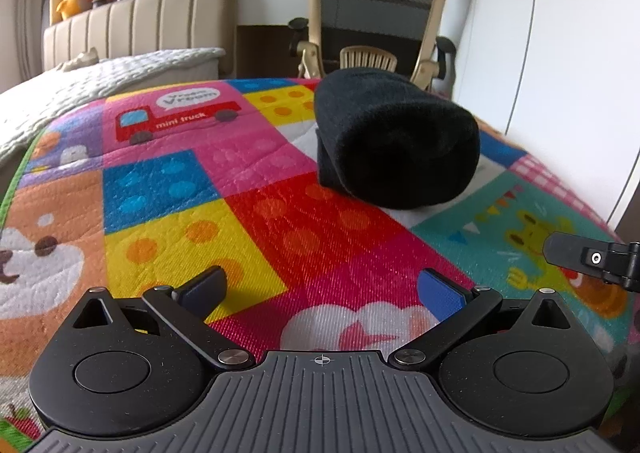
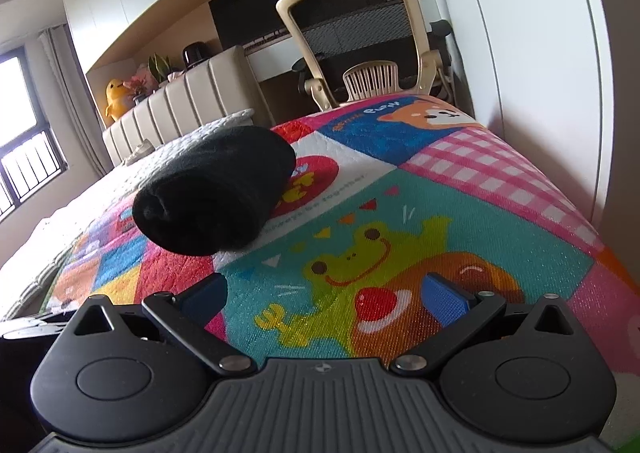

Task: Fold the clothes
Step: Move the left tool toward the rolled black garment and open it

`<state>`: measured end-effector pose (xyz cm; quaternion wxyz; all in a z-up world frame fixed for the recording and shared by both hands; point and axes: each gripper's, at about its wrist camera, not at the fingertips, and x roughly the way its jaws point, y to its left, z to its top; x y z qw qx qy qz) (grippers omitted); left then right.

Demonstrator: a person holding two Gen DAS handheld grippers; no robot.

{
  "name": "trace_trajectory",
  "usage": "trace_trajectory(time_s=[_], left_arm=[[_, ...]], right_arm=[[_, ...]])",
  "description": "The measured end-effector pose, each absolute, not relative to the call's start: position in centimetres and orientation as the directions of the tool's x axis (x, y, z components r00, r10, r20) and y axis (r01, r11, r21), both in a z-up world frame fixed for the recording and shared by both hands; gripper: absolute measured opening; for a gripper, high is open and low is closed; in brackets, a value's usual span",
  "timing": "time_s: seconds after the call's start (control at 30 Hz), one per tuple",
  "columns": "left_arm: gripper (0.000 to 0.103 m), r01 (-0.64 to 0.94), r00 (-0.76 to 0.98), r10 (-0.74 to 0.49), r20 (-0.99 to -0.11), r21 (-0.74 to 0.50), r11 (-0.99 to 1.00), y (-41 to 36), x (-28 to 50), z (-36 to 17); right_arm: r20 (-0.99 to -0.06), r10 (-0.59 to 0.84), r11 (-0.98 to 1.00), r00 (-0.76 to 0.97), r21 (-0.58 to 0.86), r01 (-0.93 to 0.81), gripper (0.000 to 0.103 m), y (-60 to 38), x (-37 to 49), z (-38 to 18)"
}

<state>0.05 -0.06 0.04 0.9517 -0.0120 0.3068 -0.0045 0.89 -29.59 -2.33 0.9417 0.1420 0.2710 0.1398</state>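
Left wrist, hand-held gripper (image 1: 322, 293) wide open, empty

Left tongs (image 1: 322, 287): matte black plastic body, two round raised discs, ribbed grey centre plate with small crosshair mark, silver pivot screws, angled black link arms, blue textured rubber fingertips (image 1: 440, 295). Right tongs (image 2: 326, 291): same black build, ribbed grey plate, silver screws, blue pads (image 2: 446, 297)

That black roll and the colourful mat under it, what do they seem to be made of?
The black roll looks like soft knit or fleece fabric: matte, fuzzy-edged, no shine. The colourful mat looks like printed plastic or foam with an embossed weave-like texture and a slight sheen; which one cannot be told from the pictures.
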Motion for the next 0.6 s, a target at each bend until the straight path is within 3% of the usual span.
trace_trajectory(time_s=[0.37,0.6], left_arm=[[0.103,0.015,0.791,-0.041,-0.611,-0.047,0.999,-0.5,0.7,0.3],[0.103,0.05,0.724,-0.046,-0.688,-0.015,0.999,-1.0,2.0,1.2]], right_arm=[[-0.439,0.414,0.875,0.798,0.434,-0.215,0.103,-31.9,0.2,-1.9],[-0.467,0.43,0.881,0.772,0.403,-0.247,0.103,-31.4,0.6,-1.7]])
